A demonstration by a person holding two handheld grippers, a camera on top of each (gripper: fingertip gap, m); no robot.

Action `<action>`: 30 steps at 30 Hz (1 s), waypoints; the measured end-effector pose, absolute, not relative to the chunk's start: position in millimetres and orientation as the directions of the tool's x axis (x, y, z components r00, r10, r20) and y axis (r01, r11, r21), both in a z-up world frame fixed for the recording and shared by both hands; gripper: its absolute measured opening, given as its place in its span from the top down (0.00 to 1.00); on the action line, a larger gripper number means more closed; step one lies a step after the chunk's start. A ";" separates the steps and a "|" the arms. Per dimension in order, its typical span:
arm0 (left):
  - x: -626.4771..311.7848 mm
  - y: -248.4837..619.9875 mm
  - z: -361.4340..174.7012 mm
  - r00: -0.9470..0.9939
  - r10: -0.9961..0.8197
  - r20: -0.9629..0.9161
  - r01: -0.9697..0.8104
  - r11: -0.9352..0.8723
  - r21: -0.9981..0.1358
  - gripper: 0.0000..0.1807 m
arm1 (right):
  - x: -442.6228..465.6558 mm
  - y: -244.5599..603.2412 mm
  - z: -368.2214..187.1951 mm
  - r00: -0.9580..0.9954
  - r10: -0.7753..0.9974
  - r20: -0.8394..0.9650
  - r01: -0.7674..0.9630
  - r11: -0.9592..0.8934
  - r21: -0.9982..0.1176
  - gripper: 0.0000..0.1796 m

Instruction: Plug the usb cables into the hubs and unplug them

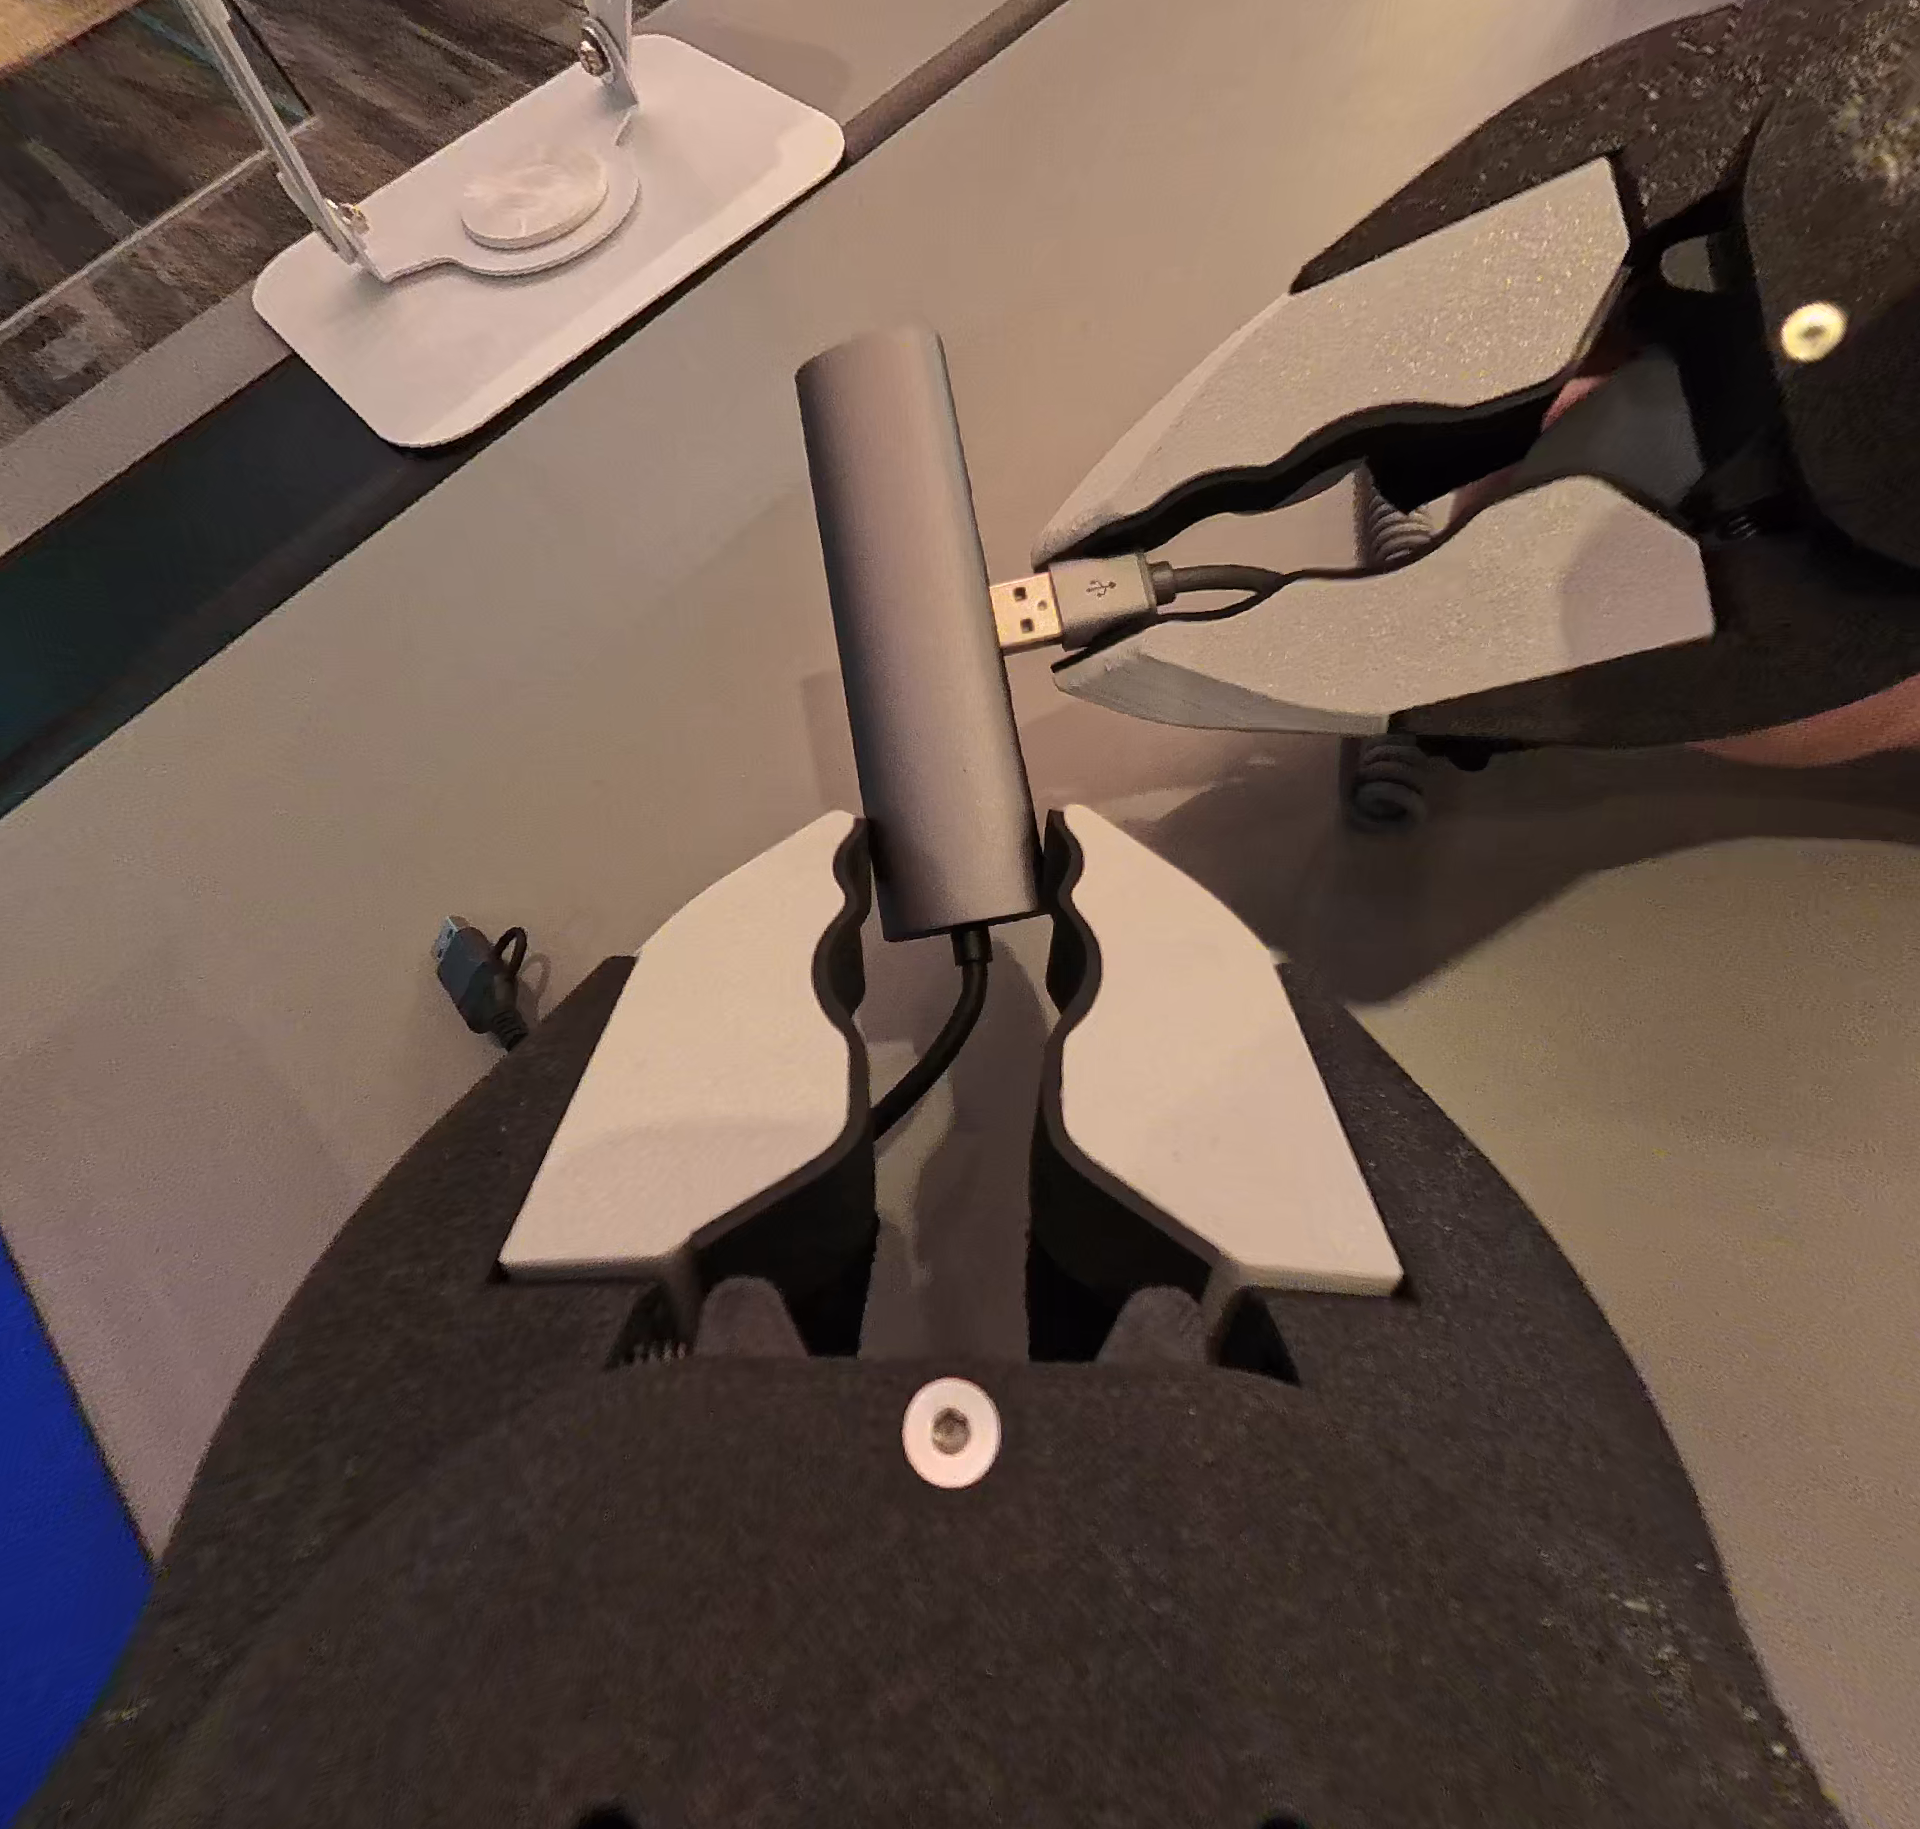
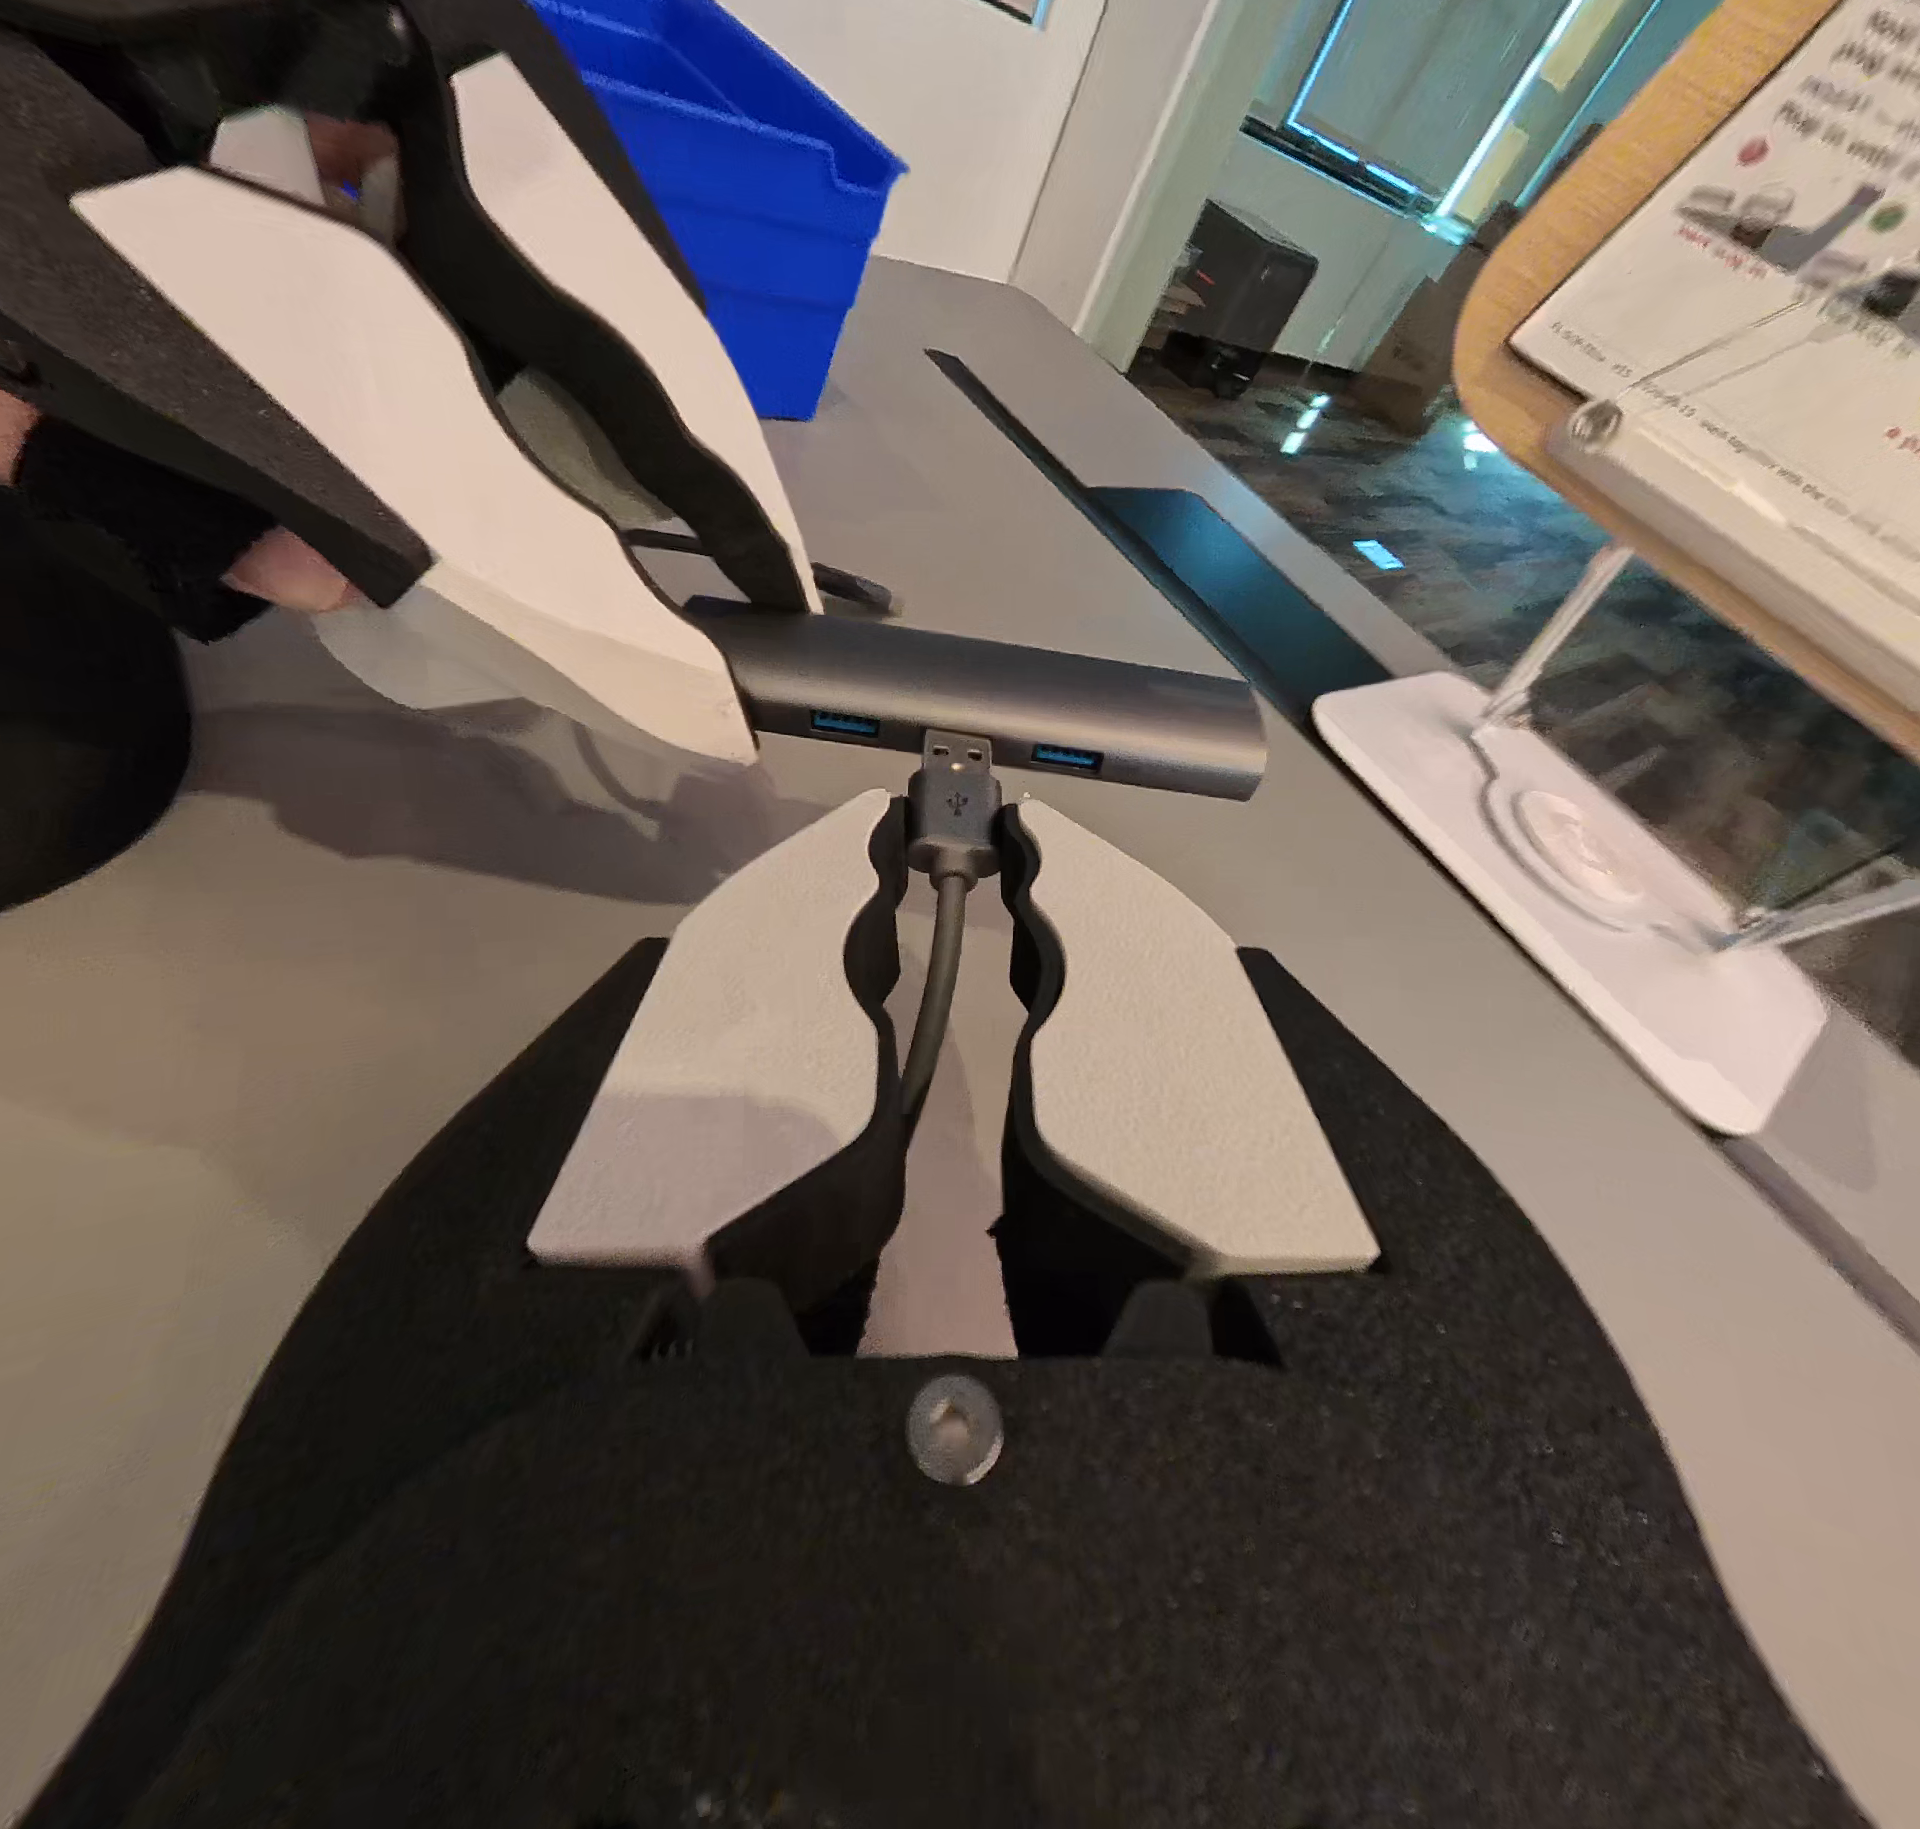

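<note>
My left gripper [image 1: 954,834] is shut on the near end of a dark grey USB hub [image 1: 914,616] and holds it pointing away over the grey table. The hub's own black cable [image 1: 935,1031] trails back between the fingers. My right gripper [image 2: 954,811] is shut on a grey USB-A plug [image 2: 954,792]. In the right wrist view the hub [image 2: 997,699] lies crosswise with two blue ports showing, and the plug's metal tip sits just in front of the hub's middle, between them. In the left wrist view the plug [image 1: 1070,600] points at the hub's right side, its metal tip exposed.
A white stand base [image 1: 540,231] with a clear holder stands at the table's far edge; it also shows in the right wrist view [image 2: 1558,886], carrying a printed sheet [image 2: 1766,221]. Blue bins [image 2: 748,190] sit at the back. A loose dark USB plug [image 1: 473,969] lies on the table left of my left gripper. The grippers' ends are close to 4 centimetres from one another.
</note>
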State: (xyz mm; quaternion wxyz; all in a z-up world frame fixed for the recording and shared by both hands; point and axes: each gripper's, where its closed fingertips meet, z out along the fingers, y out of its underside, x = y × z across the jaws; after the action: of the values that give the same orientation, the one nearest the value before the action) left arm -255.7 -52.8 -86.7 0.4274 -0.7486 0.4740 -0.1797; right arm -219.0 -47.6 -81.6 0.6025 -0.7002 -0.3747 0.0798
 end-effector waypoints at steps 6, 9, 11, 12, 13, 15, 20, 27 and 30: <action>-253.7 -52.9 -77.1 0.493 -0.854 -0.166 -0.534 -0.146 -0.833 0.83 | -216.9 -45.4 -80.2 0.739 0.585 0.334 0.424 -0.020 -0.905 0.91; -253.1 -53.6 -78.8 0.491 -0.861 -0.130 -0.518 -0.169 -0.838 0.82 | -216.6 -46.3 -79.2 0.734 0.590 0.337 0.423 -0.008 -0.906 0.91; -253.4 -52.9 -80.9 0.500 -0.858 -0.117 -0.522 -0.191 -0.831 0.83 | -217.1 -46.3 -79.6 0.723 0.580 0.374 0.456 0.006 -0.890 0.91; -253.7 -52.0 -83.0 0.510 -0.855 -0.098 -0.518 -0.214 -0.828 0.83 | -217.4 -45.7 -80.3 0.722 0.578 0.380 0.463 0.003 -0.886 0.91; -254.1 -51.2 -84.6 0.517 -0.854 -0.063 -0.503 -0.243 -0.829 0.83 | -218.0 -45.3 -80.5 0.720 0.581 0.380 0.466 0.002 -0.885 0.91; -253.9 -52.3 -82.8 0.511 -0.856 0.080 -0.425 -0.333 -0.842 0.83 | -219.0 -45.9 -76.7 0.727 0.585 0.358 0.439 0.003 -0.898 0.91; -259.2 -51.7 -68.6 0.405 -0.793 0.455 -0.171 -0.555 -0.814 0.83 | -218.9 -50.7 -66.8 0.745 0.603 0.286 0.361 -0.003 -0.933 0.91; -260.2 -52.3 -74.1 0.384 -0.783 0.489 -0.177 -0.582 -0.793 0.83 | -216.3 -52.1 -62.0 0.752 0.631 0.191 0.274 -0.036 -0.961 0.91; -256.8 -55.4 -78.1 0.378 -0.791 0.481 -0.206 -0.578 -0.790 0.83 | -213.8 -52.0 -64.0 0.747 0.634 0.200 0.287 -0.035 -0.957 0.91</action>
State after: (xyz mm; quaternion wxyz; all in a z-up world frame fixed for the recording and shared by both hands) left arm -256.8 -55.4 -78.1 0.3234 -0.7644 0.3260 -0.4526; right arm -213.8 -52.0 -64.0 0.6131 -0.7053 -0.3264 0.1417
